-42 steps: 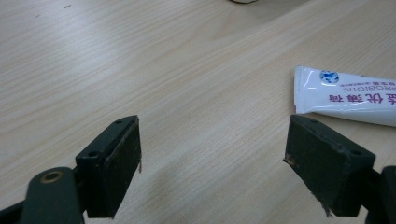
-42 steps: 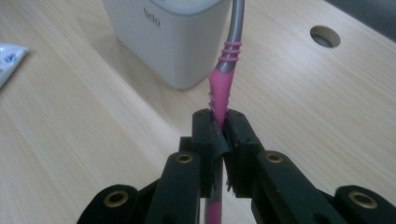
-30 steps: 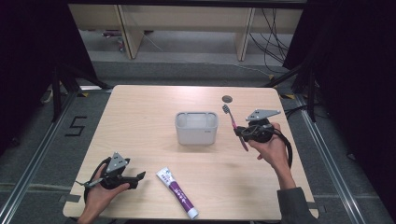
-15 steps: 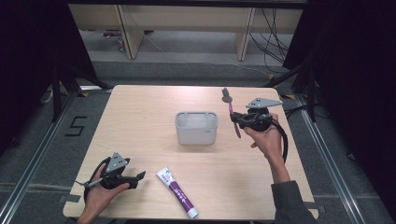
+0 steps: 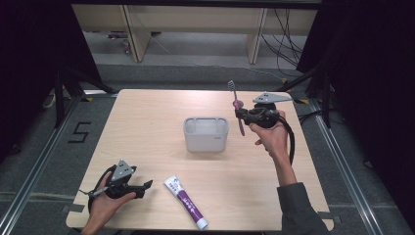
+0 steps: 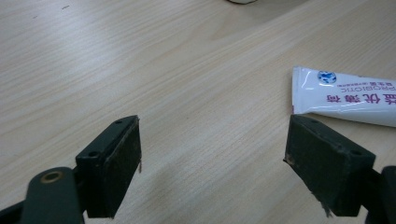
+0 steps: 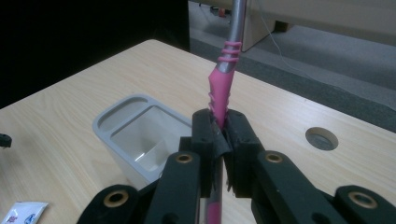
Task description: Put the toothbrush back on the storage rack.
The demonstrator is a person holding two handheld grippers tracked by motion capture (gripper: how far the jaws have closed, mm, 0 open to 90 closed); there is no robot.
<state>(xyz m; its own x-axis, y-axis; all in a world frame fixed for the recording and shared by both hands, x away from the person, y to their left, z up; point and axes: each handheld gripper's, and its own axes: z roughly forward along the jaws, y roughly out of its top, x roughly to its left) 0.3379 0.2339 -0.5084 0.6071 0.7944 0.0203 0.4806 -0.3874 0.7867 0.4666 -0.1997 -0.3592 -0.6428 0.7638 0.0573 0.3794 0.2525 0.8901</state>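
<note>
While clamped upright, toothbrush [image 5: 237,108] sits btwn right hand-held gripper [image 5: 243,114] jaws.

On the table [image 5: 147,127], the toothpaste tube [image 5: 186,203] lies nearer the person than the holder [image 5: 206,133]

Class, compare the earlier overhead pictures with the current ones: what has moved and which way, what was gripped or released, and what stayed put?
The right gripper, shut on the toothbrush throughout, rose and shifted toward the table's far edge, swinging the brush more upright with its bristles on top. Nothing was newly gripped or released. The left gripper stayed open at the near left; the toothpaste tube and the grey holder did not move.
</note>
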